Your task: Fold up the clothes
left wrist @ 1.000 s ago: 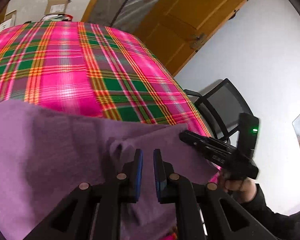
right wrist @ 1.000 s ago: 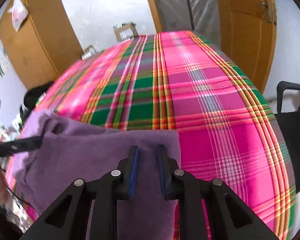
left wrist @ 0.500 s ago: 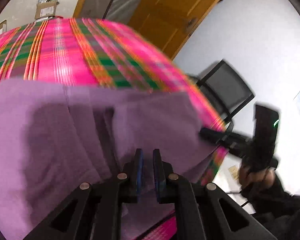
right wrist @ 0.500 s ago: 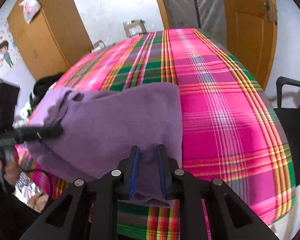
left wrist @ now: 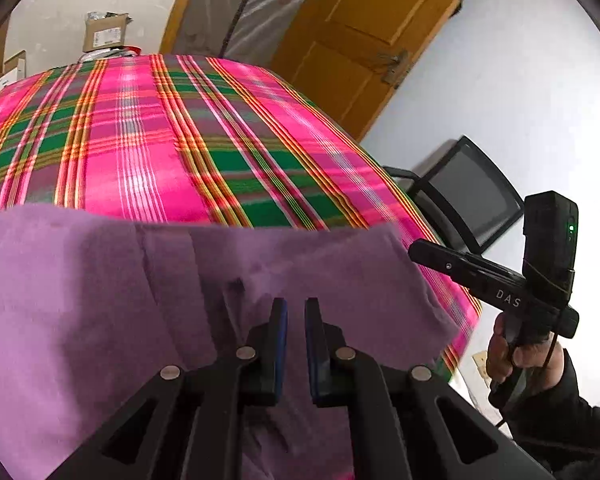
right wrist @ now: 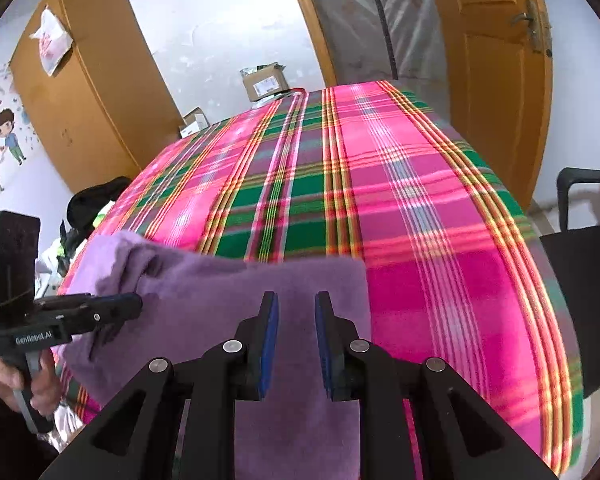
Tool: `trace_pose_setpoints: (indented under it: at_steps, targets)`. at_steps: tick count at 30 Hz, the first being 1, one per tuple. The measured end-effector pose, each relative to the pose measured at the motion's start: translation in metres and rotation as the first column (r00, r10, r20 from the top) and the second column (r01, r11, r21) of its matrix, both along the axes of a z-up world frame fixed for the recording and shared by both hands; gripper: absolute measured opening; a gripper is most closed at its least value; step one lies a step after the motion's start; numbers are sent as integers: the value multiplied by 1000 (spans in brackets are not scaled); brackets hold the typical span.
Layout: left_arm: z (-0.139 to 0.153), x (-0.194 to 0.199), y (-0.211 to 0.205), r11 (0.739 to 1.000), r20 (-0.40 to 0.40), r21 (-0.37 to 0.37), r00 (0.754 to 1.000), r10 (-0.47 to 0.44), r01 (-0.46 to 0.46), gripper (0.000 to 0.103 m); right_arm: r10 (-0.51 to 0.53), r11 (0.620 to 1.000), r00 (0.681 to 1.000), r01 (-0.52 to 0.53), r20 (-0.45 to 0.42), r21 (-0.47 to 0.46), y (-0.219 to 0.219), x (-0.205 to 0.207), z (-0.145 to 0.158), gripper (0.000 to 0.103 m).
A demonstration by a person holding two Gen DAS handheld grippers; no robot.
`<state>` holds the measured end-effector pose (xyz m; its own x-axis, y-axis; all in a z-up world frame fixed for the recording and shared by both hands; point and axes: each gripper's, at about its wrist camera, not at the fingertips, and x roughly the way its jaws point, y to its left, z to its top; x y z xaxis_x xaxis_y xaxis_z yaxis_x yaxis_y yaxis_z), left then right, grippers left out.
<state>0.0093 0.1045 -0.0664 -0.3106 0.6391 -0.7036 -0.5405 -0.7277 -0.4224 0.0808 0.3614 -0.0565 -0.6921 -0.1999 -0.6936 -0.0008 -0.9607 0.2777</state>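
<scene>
A purple garment (left wrist: pixel 100 300) lies over the near end of a table covered in pink and green plaid cloth (left wrist: pixel 180 140). My left gripper (left wrist: pixel 296 306) is shut on a fold of the garment near its middle, with fabric showing in the narrow gap. In the right wrist view the same left gripper (right wrist: pixel 134 304) bites the bunched left edge of the garment (right wrist: pixel 228 300). My right gripper (right wrist: pixel 296 300) is shut on the garment's right part. From the left wrist view, the right gripper (left wrist: pixel 414 248) meets the garment's right corner, and a hand (left wrist: pixel 516 352) holds it.
A black office chair (right wrist: pixel 580 248) stands close to the table's right side. A wooden door (right wrist: pixel 496 60) and plastic sheeting lie beyond the far end. A wooden wardrobe (right wrist: pixel 84 92) stands at left, and cardboard boxes (right wrist: pixel 264 80) sit behind the table. Bare plaid cloth (right wrist: pixel 420 200) stretches ahead of the garment.
Half a second ago both grippers had swung with the garment, so it filled more of the views. Now they are back near where they were a second ago. The grips are unchanged.
</scene>
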Motion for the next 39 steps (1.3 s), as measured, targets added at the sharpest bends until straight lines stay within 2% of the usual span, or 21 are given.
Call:
trace_pose_setpoints:
  at_steps: [3, 5, 10, 14, 17, 22, 24, 26, 27, 31, 34, 37, 39]
  targets:
    - [-10, -8, 1, 1000, 27, -9, 1000, 8, -8, 8, -12, 1000, 997, 12, 72, -2, 1, -22, -15, 19]
    - [-12, -8, 0, 1000, 35, -8, 999, 10, -10, 8, -4, 1000, 999, 5, 54, -17, 3, -20, -13, 20]
    - [7, 18, -3, 999, -25, -16, 999, -43, 43, 8, 19, 999, 1000, -18, 8, -38, 8, 15, -2, 21]
    - [1, 40, 0, 994, -26, -35, 994, -105, 104, 8, 79, 996, 997, -79, 11, -40, 0, 49, -7, 21]
    - [-11, 42, -2, 993, -27, -49, 994, -107, 105, 8, 94, 995, 995, -93, 24, -26, -3, 60, -22, 20]
    - [4, 46, -10, 996, -63, -49, 995, -84, 81, 8, 84, 996, 996, -84, -15, -37, 0, 68, -6, 21]
    - [3, 48, -14, 996, -65, -43, 994, -86, 83, 8, 88, 996, 996, -88, 15, -25, 0, 67, -12, 22]
    - [-4, 47, -17, 996, -39, -55, 996, -79, 77, 8, 91, 996, 995, -91, 51, -12, 0, 64, -20, 24]
    - [-5, 48, -18, 996, -29, -54, 997, -76, 74, 8, 85, 996, 996, -85, 34, -20, 2, 66, -19, 24]
    - [16, 53, -45, 1000, -78, 1, 997, -28, 28, 8, 71, 996, 997, -71, -2, -47, 4, 67, -6, 25]
    - [20, 44, -70, 999, -102, -10, 994, 49, -50, 8, 67, 997, 997, -68, -22, -34, 2, 64, 1, 25]
    - [9, 31, -95, 990, -63, -29, 988, 137, -140, 8, 32, 999, 999, -33, -17, -33, 4, 58, 0, 25]
    - [-5, 29, -99, 990, -28, -40, 991, 131, -132, 8, -3, 998, 1000, 3, 1, -70, 13, 53, -5, 28]
